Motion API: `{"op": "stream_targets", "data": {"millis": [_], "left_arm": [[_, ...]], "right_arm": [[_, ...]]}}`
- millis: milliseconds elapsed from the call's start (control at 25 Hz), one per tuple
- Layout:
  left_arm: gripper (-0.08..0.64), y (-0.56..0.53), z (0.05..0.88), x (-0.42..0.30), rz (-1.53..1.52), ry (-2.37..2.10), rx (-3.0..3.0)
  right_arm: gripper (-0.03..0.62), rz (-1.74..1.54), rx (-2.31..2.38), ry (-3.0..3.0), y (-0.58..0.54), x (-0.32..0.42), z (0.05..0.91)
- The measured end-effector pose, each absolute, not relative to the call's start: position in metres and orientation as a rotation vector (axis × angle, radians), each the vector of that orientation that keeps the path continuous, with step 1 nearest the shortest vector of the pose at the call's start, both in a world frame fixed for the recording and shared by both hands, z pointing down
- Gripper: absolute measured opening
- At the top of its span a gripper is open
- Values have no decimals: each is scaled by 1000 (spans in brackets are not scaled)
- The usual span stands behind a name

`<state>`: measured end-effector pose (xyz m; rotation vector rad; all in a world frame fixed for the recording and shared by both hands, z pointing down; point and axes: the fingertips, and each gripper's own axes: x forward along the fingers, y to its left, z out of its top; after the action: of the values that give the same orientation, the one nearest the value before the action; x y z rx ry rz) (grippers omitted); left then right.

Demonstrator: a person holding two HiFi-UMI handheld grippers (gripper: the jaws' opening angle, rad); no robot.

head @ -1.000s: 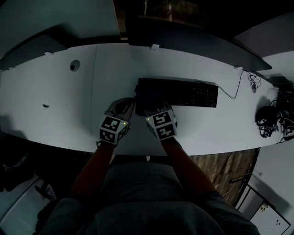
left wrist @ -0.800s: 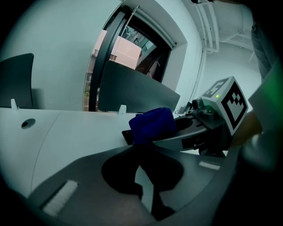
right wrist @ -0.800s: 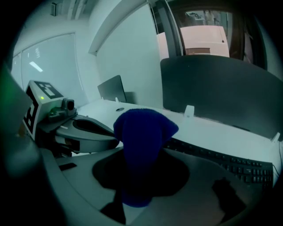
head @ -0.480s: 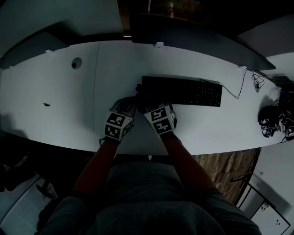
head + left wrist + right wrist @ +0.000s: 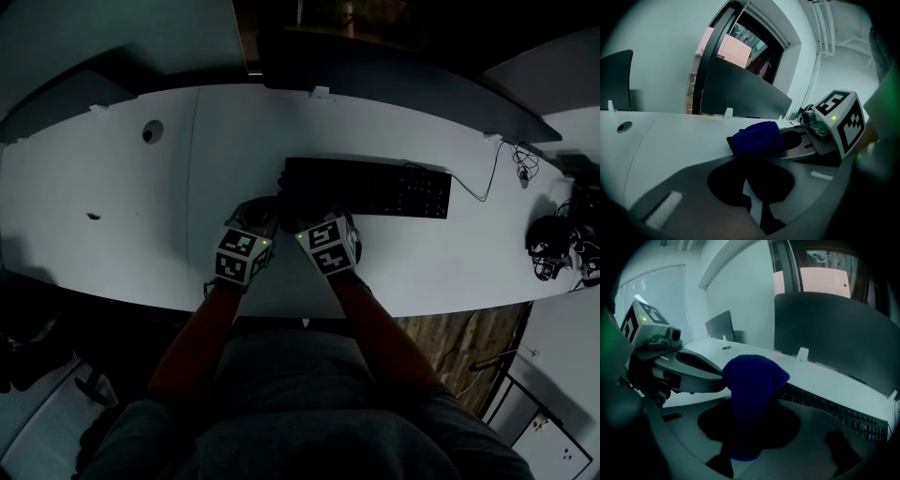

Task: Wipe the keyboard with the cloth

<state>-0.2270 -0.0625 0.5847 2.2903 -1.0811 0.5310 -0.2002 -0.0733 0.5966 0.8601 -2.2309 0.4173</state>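
Observation:
A black keyboard lies on the white desk, a little right of centre. A dark blue cloth is bunched over its left end. My right gripper is shut on the cloth, which rises from between its jaws in the right gripper view as a blue hump in front of the keys. My left gripper sits close beside it, jaws nearly together with a dark fold of the cloth running down between them. The two grippers almost touch.
A dark divider panel runs along the desk's far edge. A round cable hole and a small dark speck lie to the left. The keyboard's thin cable leads right toward a tangle of dark gear.
Both grippers have edged slightly forward toward the keyboard's left end. The cloth stays bunched there between them.

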Motion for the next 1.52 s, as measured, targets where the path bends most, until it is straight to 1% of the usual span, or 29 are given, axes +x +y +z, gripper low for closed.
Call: {"op": "stream_targets", "data": {"millis": [600, 1520], "left_arm": [[9, -65, 588, -186, 562, -1043, 2301], [9, -67, 589, -94, 583, -960, 2335]], "right_arm": [[133, 434, 906, -2213, -77, -150, 598], [133, 513, 1024, -2176, -83, -51, 598]]}}
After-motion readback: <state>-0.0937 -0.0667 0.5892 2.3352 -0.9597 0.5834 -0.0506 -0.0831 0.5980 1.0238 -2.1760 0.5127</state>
